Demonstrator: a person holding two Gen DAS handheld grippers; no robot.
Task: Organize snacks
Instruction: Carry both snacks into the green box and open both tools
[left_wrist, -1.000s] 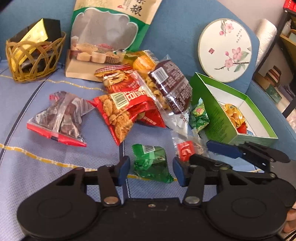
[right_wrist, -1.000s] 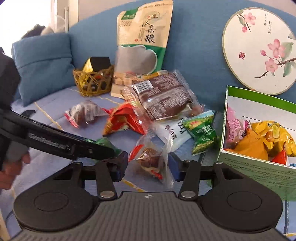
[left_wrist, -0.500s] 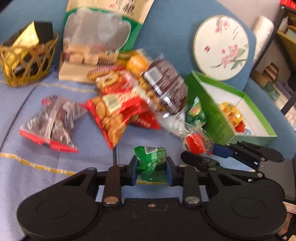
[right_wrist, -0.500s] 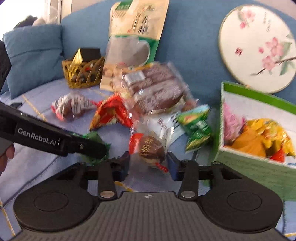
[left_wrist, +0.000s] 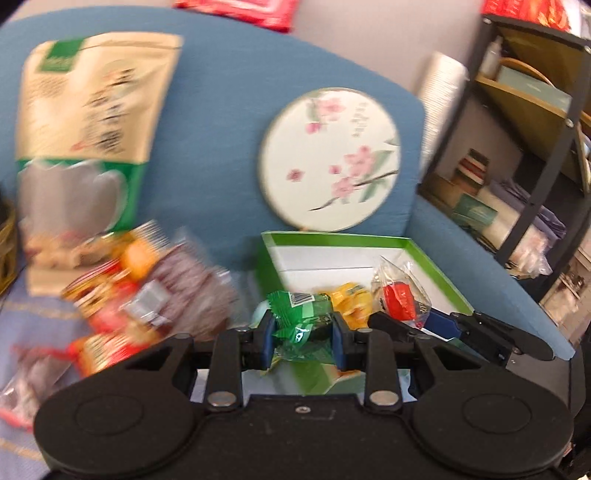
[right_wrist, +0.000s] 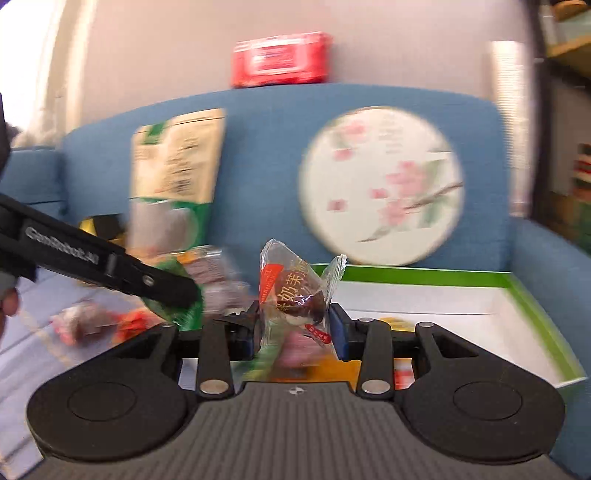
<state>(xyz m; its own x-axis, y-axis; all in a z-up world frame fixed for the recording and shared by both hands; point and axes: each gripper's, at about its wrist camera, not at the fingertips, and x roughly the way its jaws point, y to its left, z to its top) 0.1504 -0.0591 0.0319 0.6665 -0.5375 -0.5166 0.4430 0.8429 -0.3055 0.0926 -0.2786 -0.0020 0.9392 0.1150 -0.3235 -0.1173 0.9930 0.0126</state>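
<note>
We see the left gripper (left_wrist: 303, 341) clamped on a green snack packet (left_wrist: 300, 320), its blue pads pressing the packet's two sides. The packet hangs in the air at the near left edge of the green box (left_wrist: 439, 273), which lies open on the blue sofa (left_wrist: 221, 129). Yellow packets (left_wrist: 351, 299) lie inside the box. The right gripper (right_wrist: 295, 325) is closed on a clear-wrapped brown sweet (right_wrist: 299, 295), held upright between its pads over the near part of the same box. In the left view this sweet shows to the right of the green packet, just beside it. A round flowered lid (left_wrist: 330, 158) leans on the sofa back behind the box. At far left a tall beige bag (left_wrist: 88, 122) stands against the sofa back, with a blurred heap of loose snacks (left_wrist: 147, 295) lying in front of it.
</note>
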